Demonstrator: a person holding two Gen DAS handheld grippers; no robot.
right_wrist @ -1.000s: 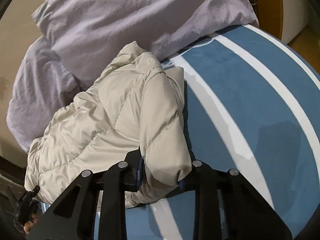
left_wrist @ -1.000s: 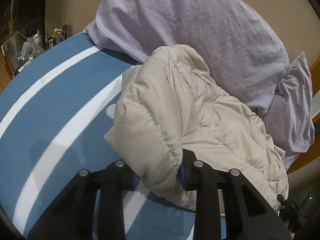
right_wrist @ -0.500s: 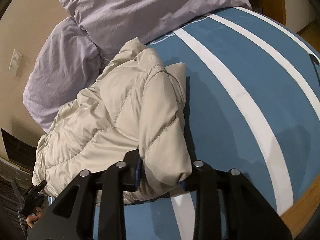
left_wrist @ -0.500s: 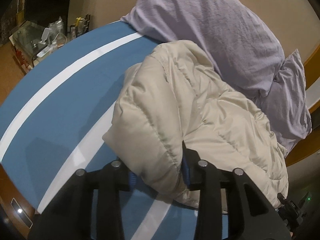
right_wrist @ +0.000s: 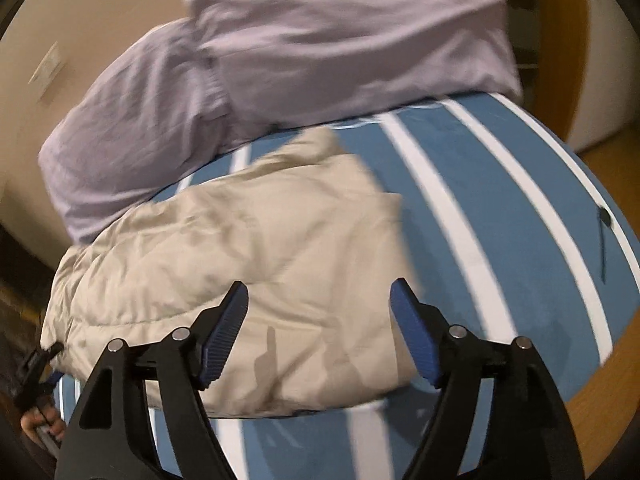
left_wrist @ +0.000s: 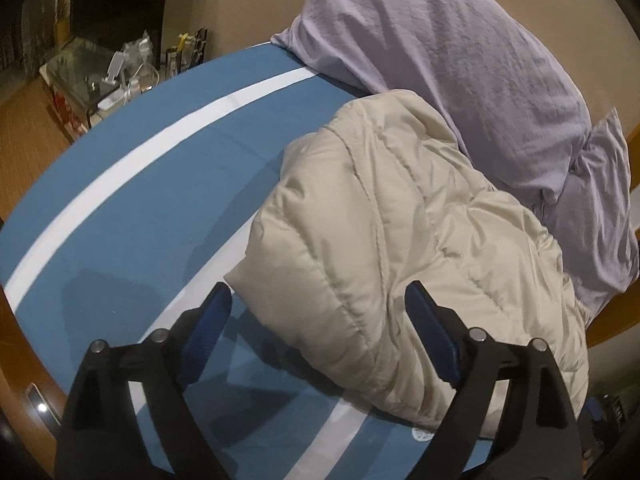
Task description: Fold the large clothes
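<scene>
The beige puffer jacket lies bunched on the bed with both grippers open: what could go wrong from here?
1. Both the left gripper and the right gripper have just been opening, so nothing pins the puffer jacket; its puffy fill may spring the fold open.
2. The jacket lies against the lilac pillows, which may crowd the next fold.

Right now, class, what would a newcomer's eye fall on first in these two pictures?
First, the cream puffer jacket, lying bunched in the middle of the blue bedspread with white stripes. Behind it, lilac pillows are heaped against the beige wall. In the foreground each hand-held gripper, left and right, has just opened its jaws, and both stand open with the jacket's near edge between them.
</scene>
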